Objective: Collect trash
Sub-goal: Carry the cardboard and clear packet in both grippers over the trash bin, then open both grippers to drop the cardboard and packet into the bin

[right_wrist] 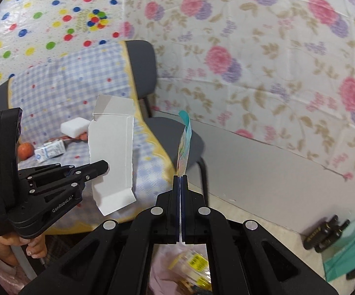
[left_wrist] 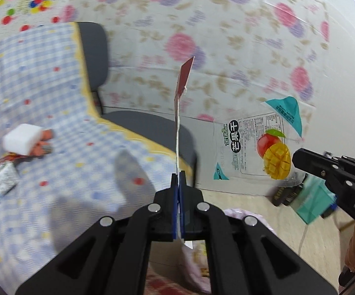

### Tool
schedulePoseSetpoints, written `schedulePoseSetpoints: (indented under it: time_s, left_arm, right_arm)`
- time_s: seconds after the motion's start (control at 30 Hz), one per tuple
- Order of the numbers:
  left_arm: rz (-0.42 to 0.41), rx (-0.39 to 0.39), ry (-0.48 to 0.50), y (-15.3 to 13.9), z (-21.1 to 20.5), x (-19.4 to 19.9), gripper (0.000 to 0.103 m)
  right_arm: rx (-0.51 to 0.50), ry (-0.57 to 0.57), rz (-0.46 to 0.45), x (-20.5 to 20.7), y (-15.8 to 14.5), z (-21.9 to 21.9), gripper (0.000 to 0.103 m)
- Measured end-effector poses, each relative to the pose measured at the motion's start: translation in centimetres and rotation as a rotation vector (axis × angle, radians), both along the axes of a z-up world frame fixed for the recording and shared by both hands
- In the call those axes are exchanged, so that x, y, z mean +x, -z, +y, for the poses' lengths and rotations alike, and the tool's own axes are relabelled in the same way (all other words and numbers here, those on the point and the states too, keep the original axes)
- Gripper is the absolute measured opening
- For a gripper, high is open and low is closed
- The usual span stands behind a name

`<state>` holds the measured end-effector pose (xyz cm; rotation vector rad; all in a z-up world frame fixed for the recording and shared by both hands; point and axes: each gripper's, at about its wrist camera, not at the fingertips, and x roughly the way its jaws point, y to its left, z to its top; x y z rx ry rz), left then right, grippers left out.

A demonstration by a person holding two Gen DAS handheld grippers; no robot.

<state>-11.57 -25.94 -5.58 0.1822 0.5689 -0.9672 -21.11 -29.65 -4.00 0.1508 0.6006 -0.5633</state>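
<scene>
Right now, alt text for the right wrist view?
The right gripper is shut on a clear mango snack wrapper, seen edge-on. At left, the left gripper pinches a flattened white carton in front of a checkered-cloth chair.

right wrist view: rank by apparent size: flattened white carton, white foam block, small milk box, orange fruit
1. flattened white carton, largest by far, though it is held nearer the camera
2. white foam block and small milk box, too alike to rank
3. orange fruit, partly hidden behind the left gripper

"芒果干" on the mango wrapper — "GenRobot.AI" on the left gripper.
</scene>
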Motion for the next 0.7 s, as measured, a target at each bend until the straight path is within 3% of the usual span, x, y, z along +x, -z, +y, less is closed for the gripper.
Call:
schedulePoseSetpoints:
  time_s: [0.3, 0.7]
  left_arm:
    - [0.053, 0.066, 0.156, 2.8, -4.0, -3.7, 0.000]
    - [0.152, 0.165, 0.232, 5.7, -6.5, -4.4, 0.000]
  right_arm:
    - [0.063, 0.127, 0.082, -4.9, 2.7, -1.4, 0.001]
    - [0.188, 0.158, 0.178, -5.5, 7.4, -3.2, 0.002]
